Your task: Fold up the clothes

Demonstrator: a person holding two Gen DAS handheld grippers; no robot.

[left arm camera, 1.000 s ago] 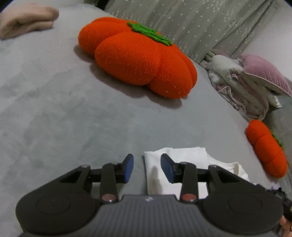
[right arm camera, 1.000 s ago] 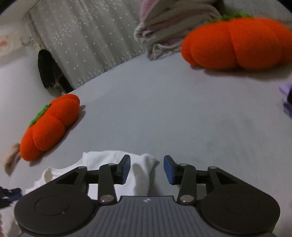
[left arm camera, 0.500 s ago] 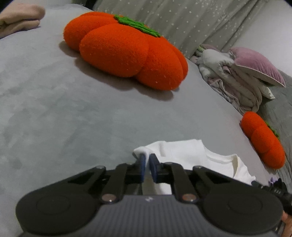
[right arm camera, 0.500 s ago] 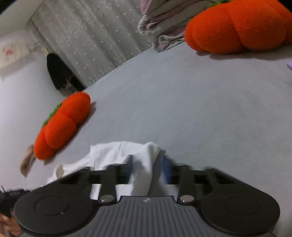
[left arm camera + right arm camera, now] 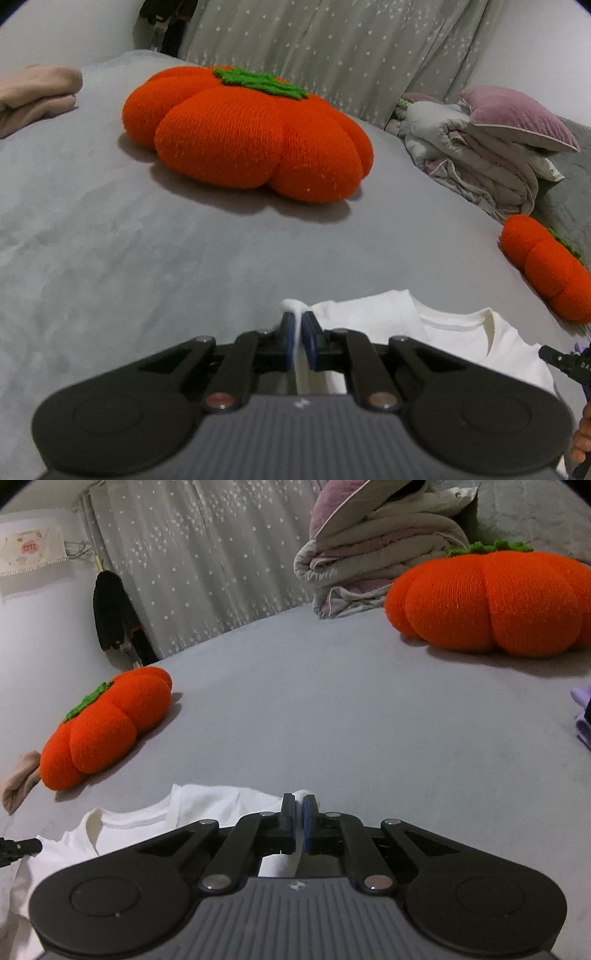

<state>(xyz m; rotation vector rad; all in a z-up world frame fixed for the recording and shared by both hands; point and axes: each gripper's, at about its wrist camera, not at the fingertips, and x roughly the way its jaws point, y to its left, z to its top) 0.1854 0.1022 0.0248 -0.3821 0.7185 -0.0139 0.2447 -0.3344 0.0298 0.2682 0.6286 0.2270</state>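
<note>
Both grippers sit low over the grey bed cover point(image 5: 110, 258), each pinched onto a corner of the white T-shirt point(image 5: 461, 336) that lies flat at the near edge of the bed. The left gripper point(image 5: 299, 325) has its blue pads closed tight on a small tuft of the shirt's fabric, which pokes up just past the fingertips; a thin strip of white runs back between the jaws. The right gripper point(image 5: 299, 805) has just finished closing, and its pads are clamped on the other shoulder corner of the shirt point(image 5: 147, 819), with white cloth bunched under and between the fingers. The neckline lies between the two grippers (you can see its ribbed collar from either side). Further up the bed a large orange pumpkin cushion point(image 5: 243, 133) with a green knitted stalk rests well clear of the shirt, and a smaller pumpkin cushion point(image 5: 546, 269) sits off towards the bed's edge. A folded beige garment point(image 5: 33, 96) lies in the far left corner, and a heap of pale bedding topped with a mauve pillow point(image 5: 517, 122) is piled against the star-dotted curtain point(image 5: 332, 48). In the right wrist view a bit of lilac cloth point(image 5: 583, 716) shows at the right margin, apart from everything else.
</note>
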